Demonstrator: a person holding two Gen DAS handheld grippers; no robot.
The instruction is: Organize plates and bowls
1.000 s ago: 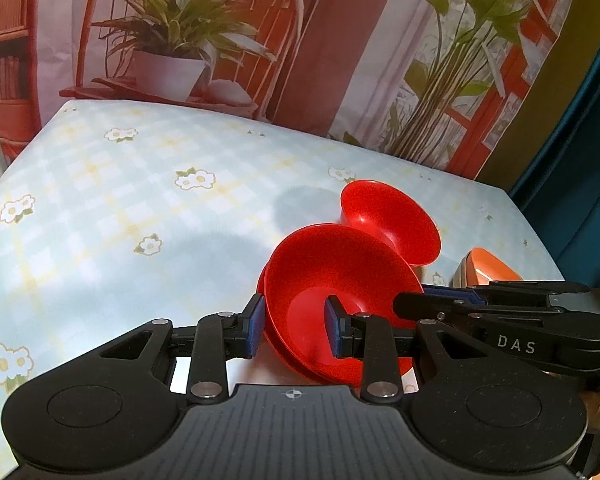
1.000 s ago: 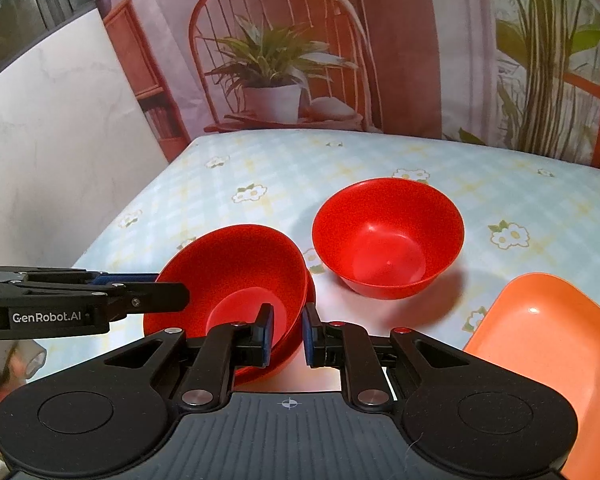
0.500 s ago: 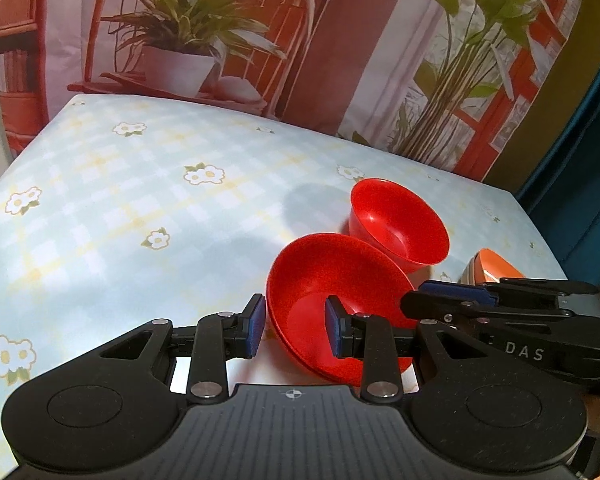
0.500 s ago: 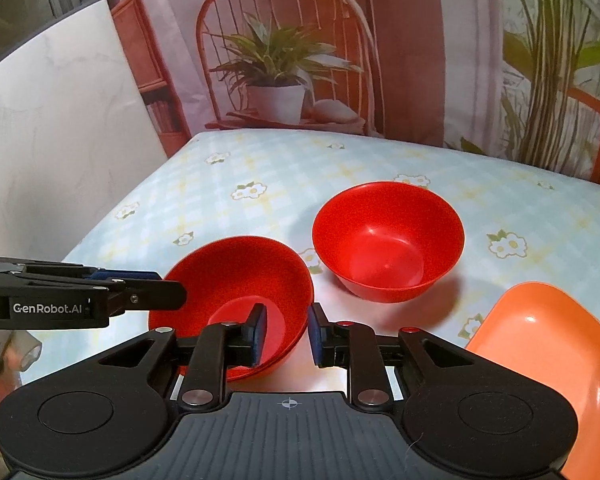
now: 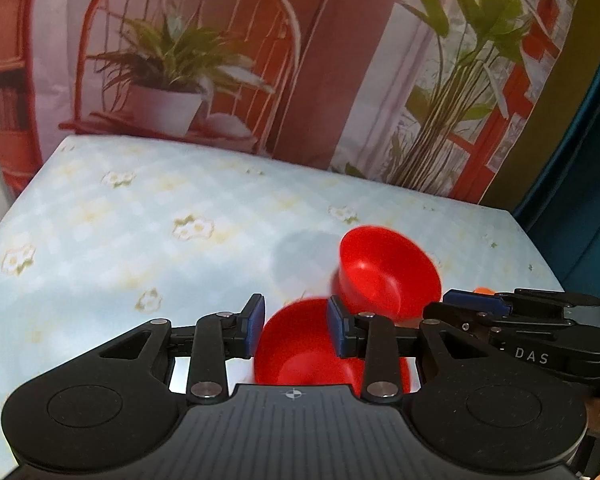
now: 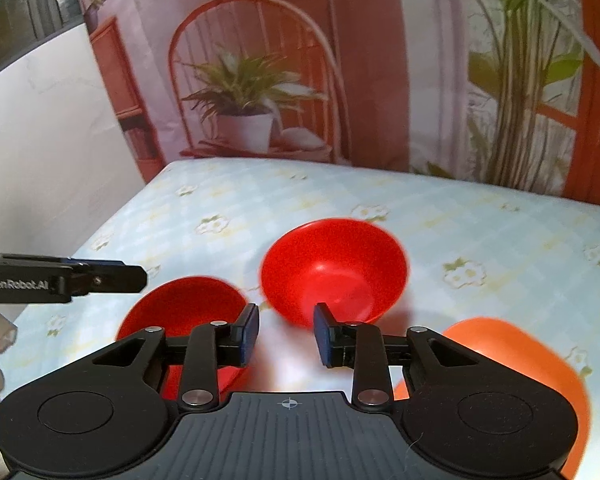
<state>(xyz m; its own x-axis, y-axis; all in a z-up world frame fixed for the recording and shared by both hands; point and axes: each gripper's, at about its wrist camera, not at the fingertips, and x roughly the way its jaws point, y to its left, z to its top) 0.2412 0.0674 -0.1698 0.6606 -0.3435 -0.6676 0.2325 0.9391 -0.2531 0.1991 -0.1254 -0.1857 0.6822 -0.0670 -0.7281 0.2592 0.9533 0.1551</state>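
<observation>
Two red bowls stand on the flowered tablecloth. The near red bowl [image 5: 300, 352] lies just beyond my left gripper [image 5: 296, 330], which is open and empty; it also shows in the right wrist view [image 6: 188, 308] at the lower left. The far red bowl [image 5: 388, 276] [image 6: 334, 268] stands upright behind it. My right gripper [image 6: 286, 334] is open and empty, over bare cloth between the two bowls. An orange plate [image 6: 516, 356] lies at the lower right, partly hidden by the right gripper's body.
The table [image 6: 480, 232] carries a pale blue checked cloth with flowers. A printed backdrop with a chair and plants hangs behind the table. A white wall [image 6: 40, 128] stands at the left. The left gripper's tip [image 6: 100, 278] reaches in from the left edge.
My right gripper opened, let go of the near red bowl's rim and drew back. The bowl settled flat on the cloth. Both grippers pulled back and tilted up.
</observation>
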